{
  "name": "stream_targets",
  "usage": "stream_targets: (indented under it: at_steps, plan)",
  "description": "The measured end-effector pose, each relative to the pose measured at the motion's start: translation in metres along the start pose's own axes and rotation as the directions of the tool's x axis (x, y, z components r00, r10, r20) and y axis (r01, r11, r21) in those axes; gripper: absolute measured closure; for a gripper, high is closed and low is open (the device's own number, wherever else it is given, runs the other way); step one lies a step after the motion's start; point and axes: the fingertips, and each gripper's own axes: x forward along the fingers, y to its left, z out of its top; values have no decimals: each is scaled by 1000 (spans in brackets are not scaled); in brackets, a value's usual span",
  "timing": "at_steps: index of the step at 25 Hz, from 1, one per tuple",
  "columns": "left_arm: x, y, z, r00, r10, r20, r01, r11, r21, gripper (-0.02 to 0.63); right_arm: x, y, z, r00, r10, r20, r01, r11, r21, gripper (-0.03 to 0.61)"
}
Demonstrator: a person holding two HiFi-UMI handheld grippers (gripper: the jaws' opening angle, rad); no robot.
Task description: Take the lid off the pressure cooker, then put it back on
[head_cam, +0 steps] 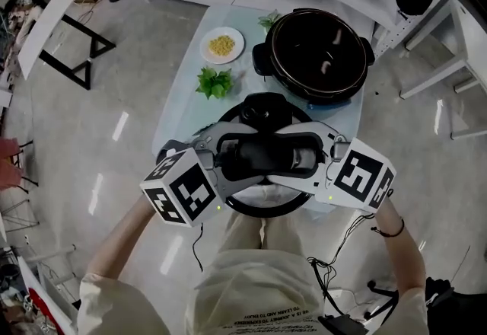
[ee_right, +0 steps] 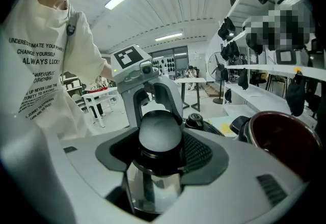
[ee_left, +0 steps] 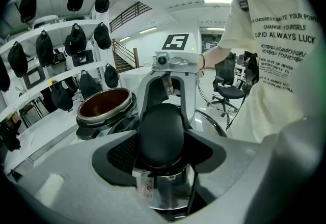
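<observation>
The left arm [head_cam: 125, 238] and right arm [head_cam: 401, 246] reach forward from the near side and angle inward, so the two grippers meet head-on. The left gripper [head_cam: 230, 158] has its jaws closed around the left end of the lid handle [head_cam: 266, 151]. The right gripper [head_cam: 306, 158] clamps the right end, facing the left one.

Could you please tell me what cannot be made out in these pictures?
- Head view: the left gripper and right gripper cover most of the lid; whether it touches the table is hidden.
- Head view: the yellow food on the plate is too small to identify.
</observation>
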Motion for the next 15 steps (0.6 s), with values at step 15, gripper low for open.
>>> stream_targets:
  at_steps: [15]
  plan:
    - [37,3,-78,994,-77,-75,76,997,-14,325,60,-14,-56,999,-27,-39,28,999,43,310]
